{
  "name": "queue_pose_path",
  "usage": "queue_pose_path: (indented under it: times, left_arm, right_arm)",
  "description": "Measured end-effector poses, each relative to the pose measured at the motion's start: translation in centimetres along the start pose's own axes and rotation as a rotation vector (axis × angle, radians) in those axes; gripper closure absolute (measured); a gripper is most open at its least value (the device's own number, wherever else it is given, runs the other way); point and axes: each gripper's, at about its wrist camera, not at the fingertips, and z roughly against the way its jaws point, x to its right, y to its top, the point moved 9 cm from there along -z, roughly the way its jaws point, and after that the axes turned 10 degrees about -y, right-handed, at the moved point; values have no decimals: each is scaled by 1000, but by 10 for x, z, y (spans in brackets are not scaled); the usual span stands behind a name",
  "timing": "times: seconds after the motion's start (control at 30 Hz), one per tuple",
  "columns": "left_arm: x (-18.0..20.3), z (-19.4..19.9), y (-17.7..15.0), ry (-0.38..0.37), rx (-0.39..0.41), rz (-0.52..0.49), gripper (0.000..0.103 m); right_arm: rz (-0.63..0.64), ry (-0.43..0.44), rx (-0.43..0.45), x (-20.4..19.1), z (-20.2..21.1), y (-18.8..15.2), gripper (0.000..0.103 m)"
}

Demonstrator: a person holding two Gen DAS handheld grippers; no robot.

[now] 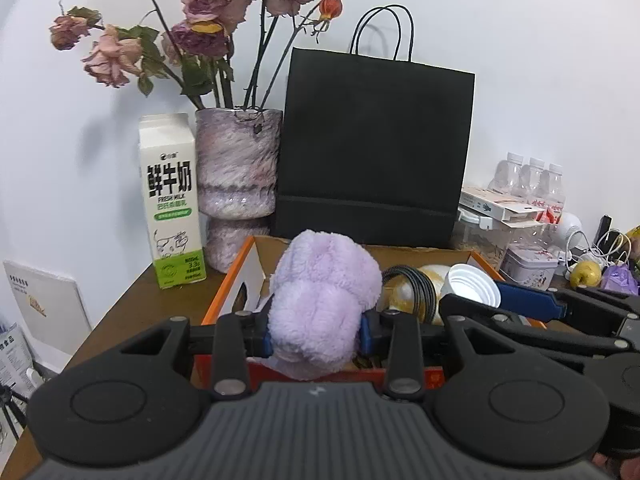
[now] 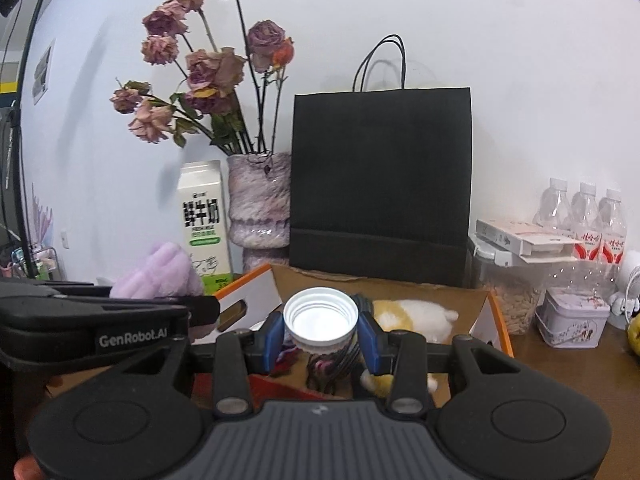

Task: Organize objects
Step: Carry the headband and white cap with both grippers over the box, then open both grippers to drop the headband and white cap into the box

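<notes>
A brown table (image 1: 132, 312) stands against a white wall, crowded along the back. The left gripper (image 1: 316, 334) is clamped on a purple plush toy (image 1: 320, 300), held over the orange-edged cardboard box (image 1: 236, 276); it looks soft, light and compressible, best gripped mid-body. The right gripper (image 2: 320, 336) pinches a white threaded jar (image 2: 320, 316) by its sides above the same box; rigid, probably light, likely slippery. Inside the box lie a yellow-white plush (image 2: 412, 314) and a black strap (image 1: 420, 284).
</notes>
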Motion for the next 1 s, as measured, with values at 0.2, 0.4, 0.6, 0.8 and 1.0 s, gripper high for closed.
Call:
queue_pose_path:
  times: [0.2,0.4,0.6,0.8,1.0]
  left_arm:
    - [-5,-23,10,8,4,-10,66]
    - [-8,-45,19,16,10,-17,66]
    - [-5,-66,24,9,7,-34,66]
    - [-5,-83,28,7,6,-36,66]
    - [-6,-99,31,-2,2,-41,66]
  right_arm:
    - [-5,-26,7,14,-24,10,64]
    - [-17,-64,10,32,-45,18,64]
    - [-23,-93,10,48,-62,24,64]
    - [-22,-106,3,56,-76,25,64]
    - [-16,-114,-6,62,-86,25,64]
